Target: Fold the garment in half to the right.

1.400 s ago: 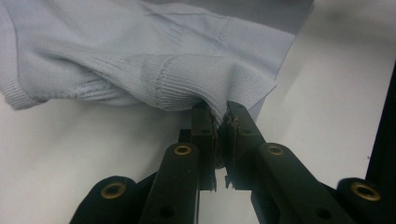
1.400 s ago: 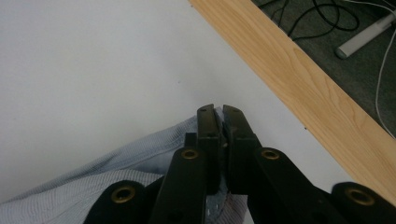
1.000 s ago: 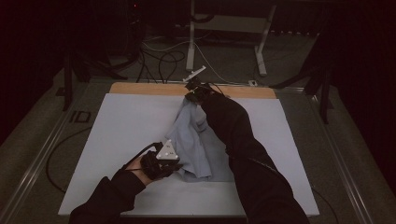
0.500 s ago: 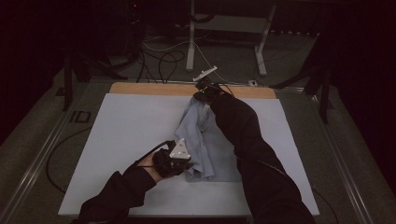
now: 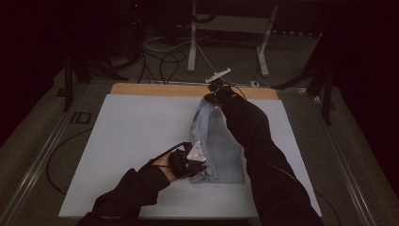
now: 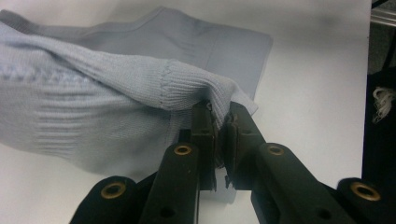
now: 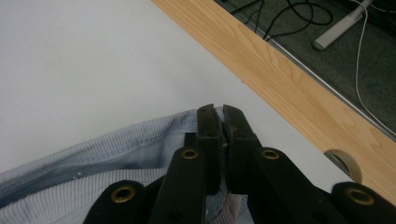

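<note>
Pale blue knit makes up the garment (image 5: 219, 141), a ribbed, soft piece that lies stretched across the white tabletop (image 5: 136, 136). Its long axis runs from the near side, a little right of centre, away to the far edge, where a strip of bare wood (image 5: 155, 89) borders the white surface.

At the near end the left hand-held gripper (image 5: 190, 162) has its jaws pressed together on a fold of the fabric. In the left gripper view (image 6: 218, 126) a ribbed cuff or hem bunches between the black jaws, and the rest of the cloth spreads away from them, with a flatter hemmed panel lying on the tabletop behind.

At the far end the right hand-held gripper (image 5: 214, 94) is likewise clamped on the garment. In the right gripper view (image 7: 219, 126) the jaws pinch a ribbed edge just short of the wood strip, and the cloth trails back under the gripper toward the person. The right arm (image 5: 254, 141) reaches out over the right part of the fabric and hides some of it.

So the garment hangs between the two grips, one hand at each end of its length. My guess is that any coming move turns on this line: pulling the ends apart would flatten the cloth, bringing the far end toward the near would fold it.

The weave looks limp and stretchy, likely to sag and wrinkle.
</note>
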Action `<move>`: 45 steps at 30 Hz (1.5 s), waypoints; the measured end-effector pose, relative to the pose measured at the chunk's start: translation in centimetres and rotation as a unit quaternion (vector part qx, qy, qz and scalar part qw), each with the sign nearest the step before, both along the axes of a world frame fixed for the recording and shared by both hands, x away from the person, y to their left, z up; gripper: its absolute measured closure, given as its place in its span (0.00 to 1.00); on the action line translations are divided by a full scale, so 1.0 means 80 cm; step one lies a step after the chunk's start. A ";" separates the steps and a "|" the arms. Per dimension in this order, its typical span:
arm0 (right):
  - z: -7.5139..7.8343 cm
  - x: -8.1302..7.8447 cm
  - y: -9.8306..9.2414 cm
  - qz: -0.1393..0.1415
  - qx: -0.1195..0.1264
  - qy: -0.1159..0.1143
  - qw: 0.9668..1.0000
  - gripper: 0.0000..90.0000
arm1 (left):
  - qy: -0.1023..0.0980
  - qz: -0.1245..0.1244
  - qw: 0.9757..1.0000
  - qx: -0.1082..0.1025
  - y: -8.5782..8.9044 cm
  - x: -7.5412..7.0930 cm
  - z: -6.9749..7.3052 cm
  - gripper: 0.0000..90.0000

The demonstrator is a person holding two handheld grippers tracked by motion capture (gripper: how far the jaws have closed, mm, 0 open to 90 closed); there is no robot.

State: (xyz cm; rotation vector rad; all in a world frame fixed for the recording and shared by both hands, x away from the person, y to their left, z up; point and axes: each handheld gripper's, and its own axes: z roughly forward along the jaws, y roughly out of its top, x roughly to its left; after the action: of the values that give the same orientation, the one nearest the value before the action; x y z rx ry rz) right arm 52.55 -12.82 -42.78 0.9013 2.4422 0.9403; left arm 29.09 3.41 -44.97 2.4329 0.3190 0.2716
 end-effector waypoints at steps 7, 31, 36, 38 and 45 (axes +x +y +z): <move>-0.008 0.004 -0.017 -0.008 0.006 0.006 1.000 0.97 | 0.000 -0.014 1.000 0.004 -0.019 0.002 -0.006 0.94; -0.033 0.014 -0.034 -0.006 0.011 0.025 1.000 0.96 | -0.012 -0.039 0.999 0.026 -0.080 0.007 -0.032 0.94; -0.039 0.014 -0.044 -0.004 0.010 0.028 1.000 0.96 | -0.013 -0.049 0.998 0.028 -0.088 0.007 -0.037 0.94; -0.038 0.015 -0.049 -0.008 0.018 0.032 0.999 0.96 | -0.014 -0.054 0.998 0.028 -0.091 0.007 -0.040 0.93; -0.040 0.016 -0.061 -0.012 0.022 0.035 0.999 0.96 | -0.012 -0.067 0.997 0.042 -0.107 0.012 -0.044 0.93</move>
State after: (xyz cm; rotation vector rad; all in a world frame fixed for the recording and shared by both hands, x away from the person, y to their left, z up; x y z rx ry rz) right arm 53.83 -17.73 -45.96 0.9928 2.4710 0.9738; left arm 30.02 -5.15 -48.51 2.5179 0.1345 0.2600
